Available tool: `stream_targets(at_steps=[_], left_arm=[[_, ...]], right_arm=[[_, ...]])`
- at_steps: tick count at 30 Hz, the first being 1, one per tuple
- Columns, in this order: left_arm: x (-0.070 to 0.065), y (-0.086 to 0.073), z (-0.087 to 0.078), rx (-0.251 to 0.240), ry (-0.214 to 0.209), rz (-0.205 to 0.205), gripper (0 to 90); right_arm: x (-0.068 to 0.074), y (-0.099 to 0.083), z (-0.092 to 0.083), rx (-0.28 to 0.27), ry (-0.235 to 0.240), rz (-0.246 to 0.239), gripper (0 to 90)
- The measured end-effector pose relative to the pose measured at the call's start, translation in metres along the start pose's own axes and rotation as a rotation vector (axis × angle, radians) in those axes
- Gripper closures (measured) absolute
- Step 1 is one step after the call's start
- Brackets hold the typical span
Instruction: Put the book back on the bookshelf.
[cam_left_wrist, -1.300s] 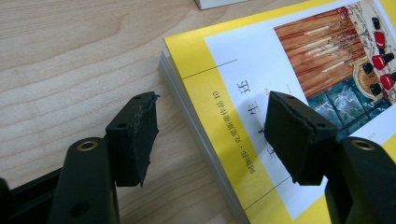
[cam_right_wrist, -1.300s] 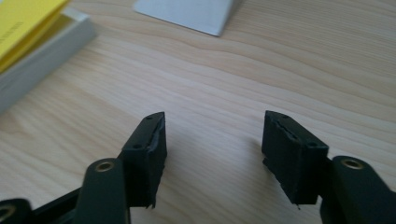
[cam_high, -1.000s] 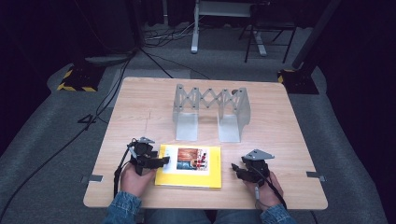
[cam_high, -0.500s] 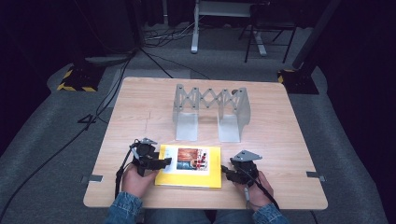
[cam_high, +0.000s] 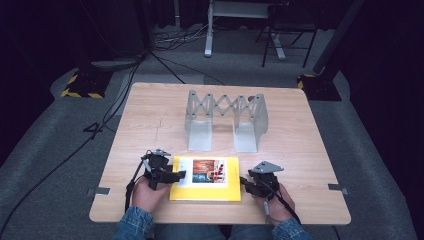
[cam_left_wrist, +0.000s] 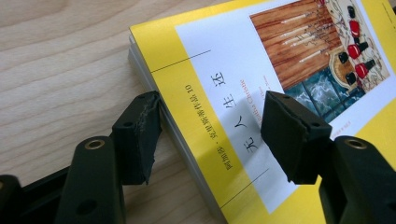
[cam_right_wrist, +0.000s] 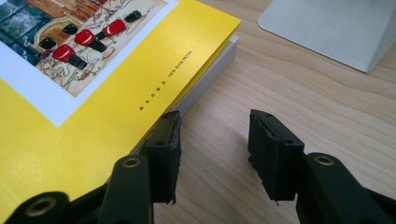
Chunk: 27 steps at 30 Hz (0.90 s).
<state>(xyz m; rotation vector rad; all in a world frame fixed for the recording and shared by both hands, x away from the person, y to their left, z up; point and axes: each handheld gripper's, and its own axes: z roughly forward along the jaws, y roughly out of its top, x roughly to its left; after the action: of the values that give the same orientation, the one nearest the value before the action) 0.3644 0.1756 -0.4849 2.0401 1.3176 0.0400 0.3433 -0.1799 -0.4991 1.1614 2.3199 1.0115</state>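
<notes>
A yellow book (cam_high: 205, 179) with a picture on its cover lies flat near the table's front edge. My left gripper (cam_high: 180, 174) is at its left side. In the left gripper view the gripper (cam_left_wrist: 212, 107) is open and its jaws have just been closing a little. They straddle the book (cam_left_wrist: 299, 51): one jaw is on the wood beside the edge, the other over the cover. My right gripper (cam_high: 245, 183) is at the book's right side. Seen close, the right gripper (cam_right_wrist: 215, 119) is open and has just been closing, with bare wood between its jaws. One jaw touches the book (cam_right_wrist: 93, 93) at its edge.
A grey metal folding rack (cam_high: 225, 117) stands upright in the middle of the wooden table (cam_high: 150, 120), behind the book; its foot (cam_right_wrist: 336, 28) lies just past the right gripper. Cables trail off the table's left side. Stands and a hazard-striped base sit on the floor beyond.
The right gripper has shifted a little left, up to the book's right edge. The left gripper and the book have stayed put.
</notes>
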Motion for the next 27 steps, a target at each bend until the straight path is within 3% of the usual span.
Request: stream_targets(at_steps=[3, 4, 6, 7, 9, 11, 20, 27], left_arm=[[-0.008, 0.001, 0.001, 0.003, 0.013, 0.024, 39.5], [-0.014, 0.001, -0.001, -0.016, 0.024, 0.048, 40.5], [-0.016, 0.001, -0.006, -0.051, -0.015, 0.058, 43.3], [-0.016, 0.001, -0.006, -0.051, -0.015, 0.058, 45.0], [-0.017, 0.001, -0.009, -0.063, -0.079, 0.058, 45.5], [-0.019, 0.0, -0.007, -0.054, -0.09, 0.077, 45.5], [-0.017, -0.003, -0.005, -0.027, -0.129, 0.046, 45.5], [-0.012, -0.004, -0.012, -0.053, -0.163, 0.001, 61.1]], right_arm=[[-0.002, -0.002, -0.001, -0.007, -0.01, 0.013, 57.0], [-0.003, -0.003, -0.002, -0.014, -0.021, 0.018, 58.7], [-0.002, -0.004, -0.002, -0.019, -0.026, 0.022, 59.2], [-0.002, -0.004, -0.002, -0.019, -0.026, 0.022, 59.2], [-0.002, -0.005, -0.002, -0.025, -0.029, 0.023, 60.0], [-0.001, -0.005, -0.001, -0.03, -0.031, 0.025, 60.3], [-0.002, -0.005, -0.001, -0.034, -0.029, 0.021, 60.3], [-0.003, -0.005, -0.002, -0.03, -0.03, 0.018, 55.6]])
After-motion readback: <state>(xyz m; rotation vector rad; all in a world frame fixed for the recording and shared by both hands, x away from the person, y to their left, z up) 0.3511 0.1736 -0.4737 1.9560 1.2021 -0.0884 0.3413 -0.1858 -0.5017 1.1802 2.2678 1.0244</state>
